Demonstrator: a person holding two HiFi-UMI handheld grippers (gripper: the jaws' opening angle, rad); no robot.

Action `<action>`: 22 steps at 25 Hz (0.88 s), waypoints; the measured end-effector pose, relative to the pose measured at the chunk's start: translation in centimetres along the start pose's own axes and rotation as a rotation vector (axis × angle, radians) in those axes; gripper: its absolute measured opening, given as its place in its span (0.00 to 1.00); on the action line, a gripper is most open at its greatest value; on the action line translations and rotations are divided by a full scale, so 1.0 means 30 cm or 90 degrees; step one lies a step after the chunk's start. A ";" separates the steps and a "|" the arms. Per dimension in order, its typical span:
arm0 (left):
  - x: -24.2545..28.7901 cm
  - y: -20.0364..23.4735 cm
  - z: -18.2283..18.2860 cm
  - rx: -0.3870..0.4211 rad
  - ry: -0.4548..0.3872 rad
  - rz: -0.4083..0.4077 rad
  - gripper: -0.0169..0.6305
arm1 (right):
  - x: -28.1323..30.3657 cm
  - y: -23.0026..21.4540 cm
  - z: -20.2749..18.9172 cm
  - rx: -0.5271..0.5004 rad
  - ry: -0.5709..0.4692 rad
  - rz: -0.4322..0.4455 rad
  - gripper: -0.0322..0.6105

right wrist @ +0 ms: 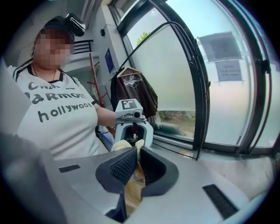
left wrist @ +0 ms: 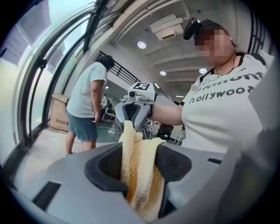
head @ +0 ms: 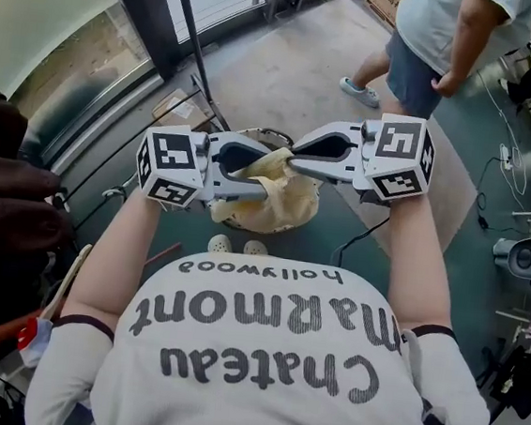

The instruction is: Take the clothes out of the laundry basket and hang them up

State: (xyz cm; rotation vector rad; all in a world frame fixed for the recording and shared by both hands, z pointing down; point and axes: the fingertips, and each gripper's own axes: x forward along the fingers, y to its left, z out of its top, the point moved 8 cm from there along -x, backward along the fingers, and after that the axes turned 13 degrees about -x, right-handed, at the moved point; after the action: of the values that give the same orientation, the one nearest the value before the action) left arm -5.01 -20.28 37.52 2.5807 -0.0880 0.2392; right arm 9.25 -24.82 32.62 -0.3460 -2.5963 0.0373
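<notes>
Yellow cloth, covering most of basket; right tongs clenched on cloth, left tongs slack around it

Daylight pours through the tall windows beyond the right tool and blows the glass out to near white. Above the left tool, round ceiling lights glare. Both gripper views bend hard at the edges and darken in the corners. Each tool's grey body and the yellow cloth close to the lens look soft. The head view is evenly bright, with faint shadows on the floor.
</notes>
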 end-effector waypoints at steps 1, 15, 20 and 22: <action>-0.001 0.005 0.003 -0.004 -0.009 0.008 0.36 | -0.017 -0.007 0.005 -0.003 -0.006 -0.021 0.12; -0.189 0.055 -0.048 -0.011 -0.039 0.138 0.51 | -0.267 0.020 0.225 -0.101 -0.151 -0.144 0.12; -0.266 0.083 0.013 -0.007 -0.106 0.174 0.51 | -0.265 0.020 0.291 -0.127 -0.155 -0.130 0.12; -0.255 0.090 0.050 0.010 -0.122 0.190 0.51 | -0.236 0.015 0.309 -0.132 -0.151 -0.120 0.12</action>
State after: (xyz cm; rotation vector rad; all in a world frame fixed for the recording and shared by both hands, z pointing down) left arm -12.59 -23.26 36.19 2.5923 -0.5448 0.0992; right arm 10.65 -25.80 21.08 -0.1758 -2.8643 -0.2733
